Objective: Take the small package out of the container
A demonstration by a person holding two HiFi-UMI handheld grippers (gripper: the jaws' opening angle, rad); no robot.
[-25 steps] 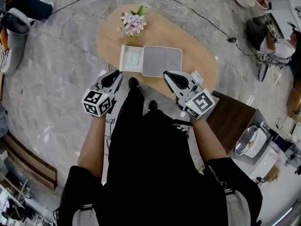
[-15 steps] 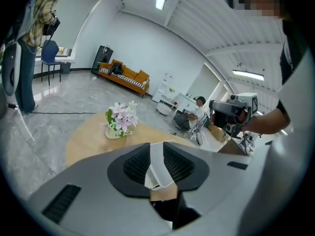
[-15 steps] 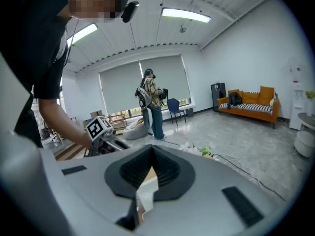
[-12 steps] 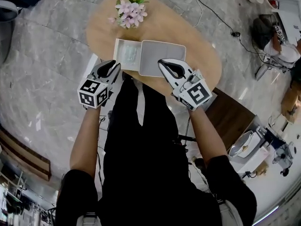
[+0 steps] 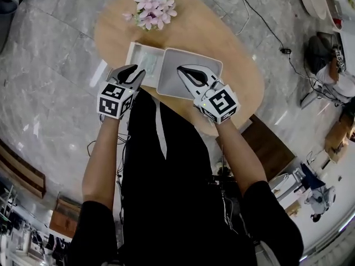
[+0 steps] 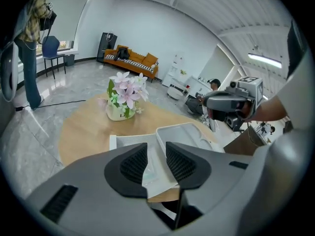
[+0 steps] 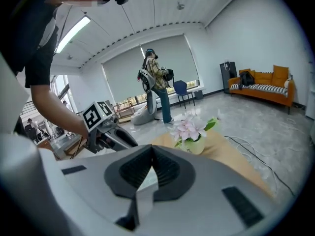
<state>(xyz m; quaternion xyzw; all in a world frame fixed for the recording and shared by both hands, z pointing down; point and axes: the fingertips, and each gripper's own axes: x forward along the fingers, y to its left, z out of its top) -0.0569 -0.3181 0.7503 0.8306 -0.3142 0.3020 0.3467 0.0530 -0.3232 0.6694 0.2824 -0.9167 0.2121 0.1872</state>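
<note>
A shallow white container (image 5: 133,51) lies on the oval wooden table (image 5: 233,65), and a small pale green package (image 5: 148,63) rests inside it. My left gripper (image 5: 136,70) hovers at the container's near edge. Its jaws are opening and nothing is between them. In the left gripper view the package (image 6: 151,171) shows through the gap of that gripper (image 6: 156,146), further off. A grey tray (image 5: 170,82) sits right of the container. My right gripper (image 5: 180,71) hangs over the tray. In its own view the right gripper (image 7: 151,149) is shut, with nothing seen gripped.
A vase of pink flowers (image 5: 151,7) stands at the table's far end. A brown cabinet (image 5: 266,148) is close to the table's right side. Cables (image 5: 260,21) run over the marble floor behind. A person (image 7: 156,85) stands farther off in the room.
Both grippers have moved forward from near the person's body to the table. The left one is now at the container, the right one over the grey tray.
</note>
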